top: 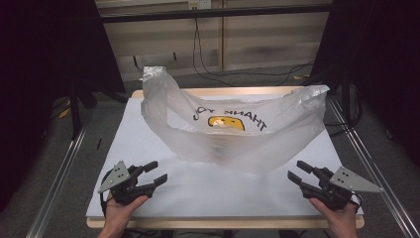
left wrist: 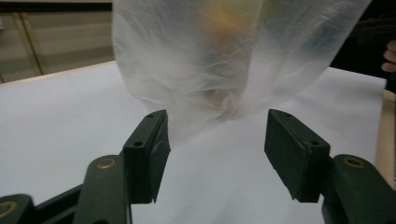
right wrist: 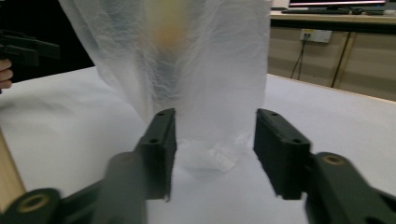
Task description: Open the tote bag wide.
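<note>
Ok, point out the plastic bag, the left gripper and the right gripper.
plastic bag [top: 198, 141]: high view, its translucent front wall.
left gripper [top: 155, 173]: high view, midway between its fingertips.
right gripper [top: 297, 170]: high view, midway between its fingertips.

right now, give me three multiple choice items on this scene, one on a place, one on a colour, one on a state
1. Where does the translucent white plastic bag stand?
A. on the white table sheet, ahead of and between both tongs
B. on the floor left of the table
C. hanging from the left tongs

2. What colour is the face printed on the bag?
A. green
B. yellow
C. blue

3. How do the left tongs and the right tongs stand?
A. both shut on the bag
B. left shut on the bag, right open
C. both open, holding nothing

Answers:
1. A, the high view shows the bag on the sheet beyond and between the two tongs.
2. B, a yellow face sits under the black lettering.
3. C, each gripper view shows bare sheet between its jaws, with the bag farther off.
</note>
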The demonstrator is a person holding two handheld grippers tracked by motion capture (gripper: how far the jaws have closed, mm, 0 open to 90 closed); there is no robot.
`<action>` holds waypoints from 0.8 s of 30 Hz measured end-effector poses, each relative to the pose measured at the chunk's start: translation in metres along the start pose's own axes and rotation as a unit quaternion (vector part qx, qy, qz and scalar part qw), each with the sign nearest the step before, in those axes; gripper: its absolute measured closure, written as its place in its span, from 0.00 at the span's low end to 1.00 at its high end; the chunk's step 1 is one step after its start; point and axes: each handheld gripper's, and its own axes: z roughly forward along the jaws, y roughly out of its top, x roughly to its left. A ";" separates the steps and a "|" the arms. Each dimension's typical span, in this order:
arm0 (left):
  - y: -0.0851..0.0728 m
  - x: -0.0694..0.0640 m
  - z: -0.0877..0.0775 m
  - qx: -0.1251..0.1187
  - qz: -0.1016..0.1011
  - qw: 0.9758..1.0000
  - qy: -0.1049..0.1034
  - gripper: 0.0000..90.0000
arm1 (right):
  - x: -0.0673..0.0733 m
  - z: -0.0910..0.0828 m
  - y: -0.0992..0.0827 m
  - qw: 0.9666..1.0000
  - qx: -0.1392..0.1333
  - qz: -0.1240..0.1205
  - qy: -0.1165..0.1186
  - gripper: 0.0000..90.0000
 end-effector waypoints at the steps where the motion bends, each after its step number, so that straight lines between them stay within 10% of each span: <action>1: 0.001 -0.001 0.000 -0.005 0.000 1.000 -0.002 0.56 | 0.000 0.000 0.001 1.000 -0.002 -0.002 0.003 0.68; 14: 0.016 -0.008 0.001 0.006 -0.015 0.999 -0.034 0.98 | 0.009 0.001 0.012 0.998 0.012 0.000 0.057 1.00; 24: 0.033 -0.017 0.010 0.003 -0.021 0.997 -0.075 1.00 | 0.016 0.005 0.033 0.996 0.009 0.007 0.089 1.00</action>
